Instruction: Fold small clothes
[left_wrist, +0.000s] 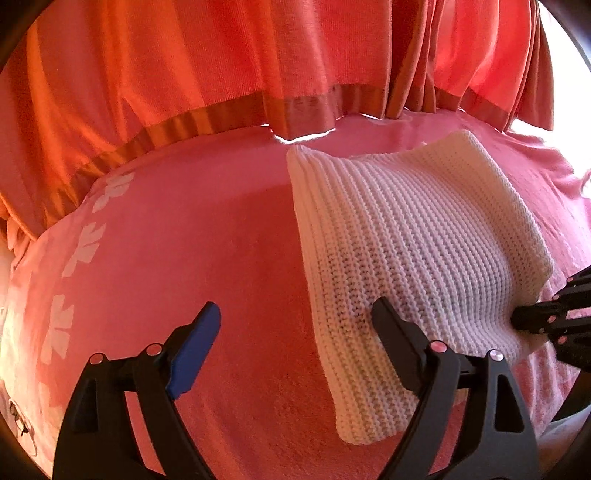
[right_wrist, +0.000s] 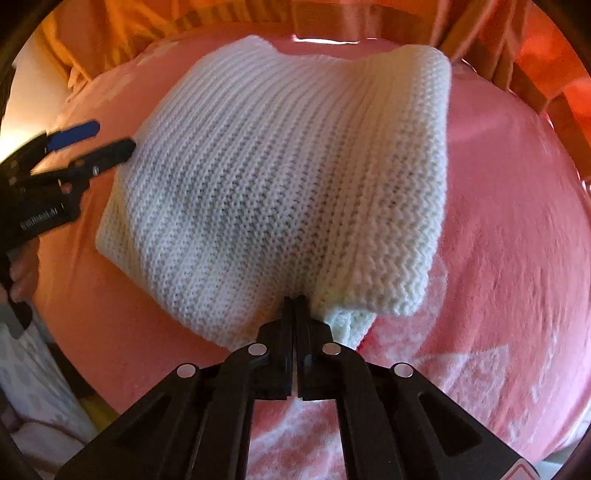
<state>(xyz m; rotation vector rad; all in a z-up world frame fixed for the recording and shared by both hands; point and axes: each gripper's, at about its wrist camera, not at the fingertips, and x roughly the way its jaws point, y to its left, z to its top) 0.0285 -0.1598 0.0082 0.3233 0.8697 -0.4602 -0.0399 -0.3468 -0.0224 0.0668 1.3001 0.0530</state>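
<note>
A white ribbed knit garment (left_wrist: 406, 240) lies folded on a pink cover (left_wrist: 184, 240), bunched toward its near edge. My left gripper (left_wrist: 295, 317) stands open. Its blue-padded finger (left_wrist: 199, 343) is over the bare cover and its black finger (left_wrist: 391, 328) over the knit, so the knit's left edge sits between the jaws with nothing pressing on it. In the right wrist view my right gripper (right_wrist: 294, 301) is shut on the near edge of the knit garment (right_wrist: 280, 166), which puckers toward its tips. The left gripper (right_wrist: 92, 144) shows there at the knit's left side.
An orange curtain (left_wrist: 221, 74) with a darker hem hangs just behind the cover's far edge. The pink cover (right_wrist: 517, 221) bears white flower prints (left_wrist: 85, 247) along its left side. A hand (right_wrist: 18, 273) holds the left gripper's handle.
</note>
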